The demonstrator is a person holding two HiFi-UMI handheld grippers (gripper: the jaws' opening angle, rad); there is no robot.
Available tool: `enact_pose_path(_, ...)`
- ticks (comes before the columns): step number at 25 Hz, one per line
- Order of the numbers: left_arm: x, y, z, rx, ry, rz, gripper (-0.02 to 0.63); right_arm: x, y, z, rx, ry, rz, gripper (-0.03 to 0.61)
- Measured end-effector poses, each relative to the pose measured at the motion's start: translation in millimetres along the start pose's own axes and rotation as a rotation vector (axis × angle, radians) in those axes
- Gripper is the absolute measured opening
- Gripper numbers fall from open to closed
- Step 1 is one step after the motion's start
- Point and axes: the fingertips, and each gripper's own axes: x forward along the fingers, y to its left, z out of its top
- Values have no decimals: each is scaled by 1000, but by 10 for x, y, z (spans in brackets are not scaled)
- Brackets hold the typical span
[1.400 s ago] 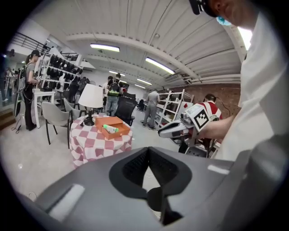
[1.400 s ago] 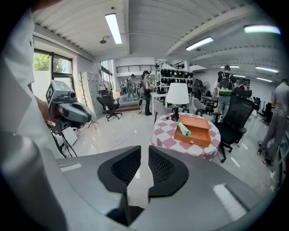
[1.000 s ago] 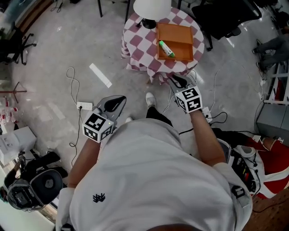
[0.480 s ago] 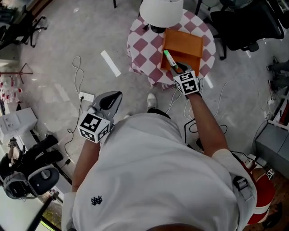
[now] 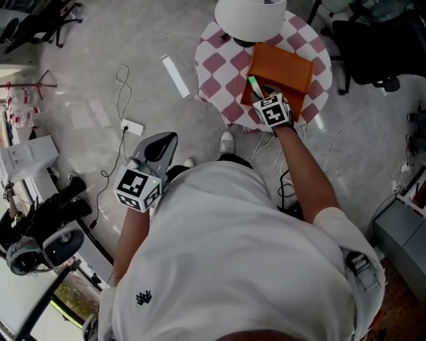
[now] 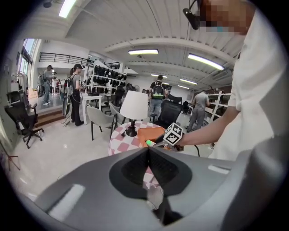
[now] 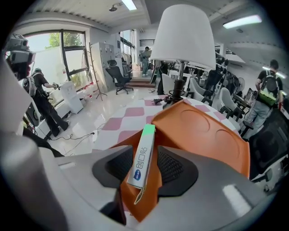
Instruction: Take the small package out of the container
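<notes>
The person in a white shirt (image 5: 233,253) stands at the near side of a small round counter (image 5: 216,63) covered with a red and white checked cloth. On the counter lies an orange tray (image 7: 203,131), and just behind it, at the far side, stands a lamp (image 5: 249,16) with a white shade. The right arm reaches forward, so that the right tongs (image 5: 259,92) are over the near left corner of the tray. In the right gripper view the small package (image 7: 142,153), a long white box with a green far end, stands on its narrow side between the two jaws and points away toward the lamp. The jaws are apart, one on each side of the package. The left pad is very close to the package or touches it, and a thin strip of orange shows between the package and the right pad. The near corner of the tray's rim is also between the jaws, under the package. The left tongs (image 6: 148,151) are closed, the tips meet and nothing is between them. They are held low at the person's left side, above the grey floor (image 5: 86,93), well apart from the counter. On the floor to the left lie a white cable (image 5: 120,83) and a white strip (image 5: 174,75).
</notes>
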Motion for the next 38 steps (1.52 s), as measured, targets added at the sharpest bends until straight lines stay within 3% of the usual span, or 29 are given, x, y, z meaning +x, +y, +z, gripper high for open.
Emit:
enact_pose_path(8,100,7,29,1,26,9,57,220,-6,-80,24,27,14,138)
enact_pose_path(10,117,30,39,5,25,6,57,224,-17,-81,25,29,10,98)
enact_pose_path(14,89,79,46,20,13,-11,55,192,-27,-102,24,34,-2,95)
enact_pose_path(30,-434,349,-78,57,-54,-99,57,-507,69,290,25,1,-130,92)
enact_pose_path(38,-738,471,-249,65,-82,-146,57,-912,432,513,27,-26,-159,91)
